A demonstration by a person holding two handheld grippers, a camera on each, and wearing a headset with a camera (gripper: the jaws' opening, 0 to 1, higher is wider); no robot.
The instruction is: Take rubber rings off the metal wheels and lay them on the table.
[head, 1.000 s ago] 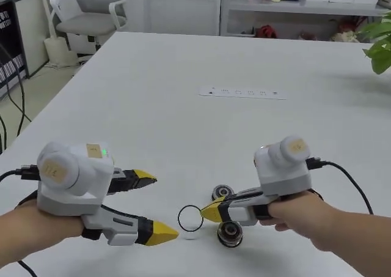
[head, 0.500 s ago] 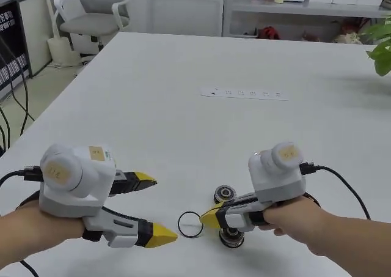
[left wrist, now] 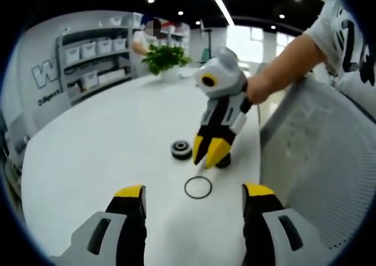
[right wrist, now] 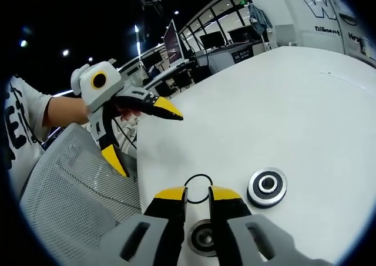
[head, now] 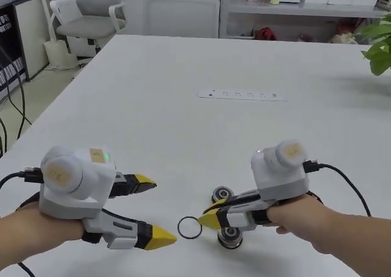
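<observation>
White table (head: pixel 183 124): one rubber ring (head: pixel 190 227) lying flat, two metal wheels (head: pixel 222 195) beside it. Left gripper (head: pixel 155 208) wide open, empty; right gripper (head: pixel 206 218) nearly closed on nothing above the near wheel (right wrist: pixel 202 236). Risk: unsteadied wheel may skid away.

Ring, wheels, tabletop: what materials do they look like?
The ring is thin, matte black, likely rubber. The wheels show shiny grey rims, dark centres: likely metal. The tabletop is smooth matte white, maybe laminate; unsure.
</observation>
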